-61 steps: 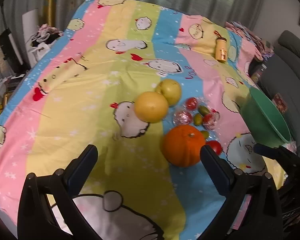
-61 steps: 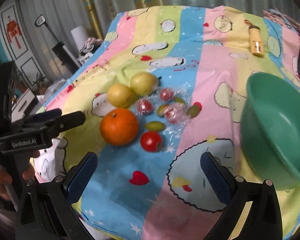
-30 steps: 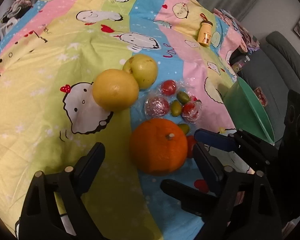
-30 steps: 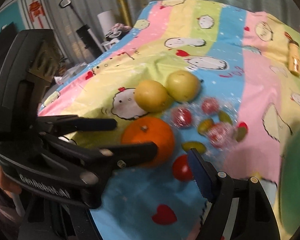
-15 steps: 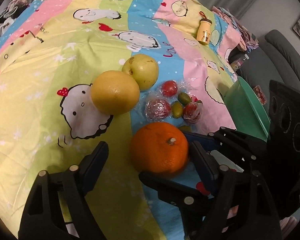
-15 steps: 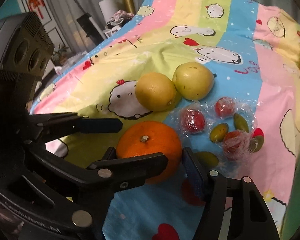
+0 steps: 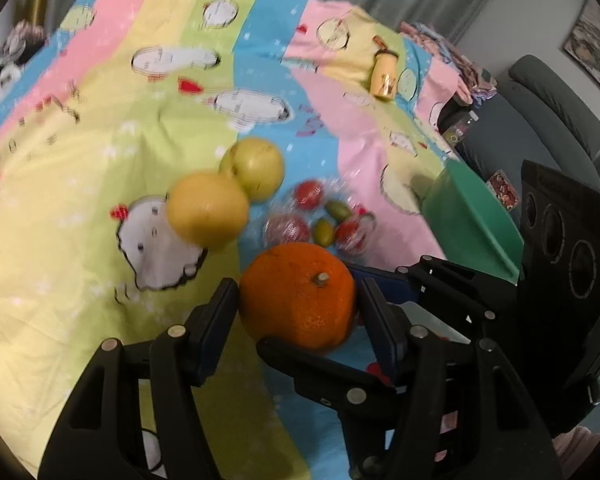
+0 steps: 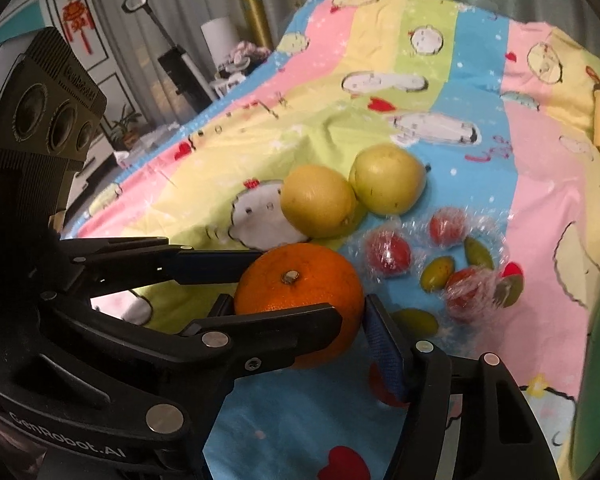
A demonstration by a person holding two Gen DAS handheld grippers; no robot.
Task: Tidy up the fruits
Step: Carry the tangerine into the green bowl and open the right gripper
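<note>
A large orange [image 7: 298,294] sits on the striped cartoon cloth, also in the right wrist view [image 8: 300,280]. My left gripper [image 7: 298,300] has both fingers pressed on its sides. My right gripper [image 8: 296,320] also closes round it, crossing the left one. Behind lie a yellow citrus [image 7: 208,212] and a yellow-green apple [image 7: 256,168]. Wrapped red tomatoes [image 8: 388,254] and small green fruits [image 8: 438,272] lie to the right. A green bowl [image 7: 476,216] stands at the right.
A small yellow bottle [image 7: 385,74] lies far back on the cloth. A grey sofa [image 7: 548,120] is beyond the right edge. Furniture and a white lamp [image 8: 220,36] stand off the left side.
Both grippers have closed in on the orange from open; the left fingers now touch its sides. The orange seems raised slightly toward the cameras.
</note>
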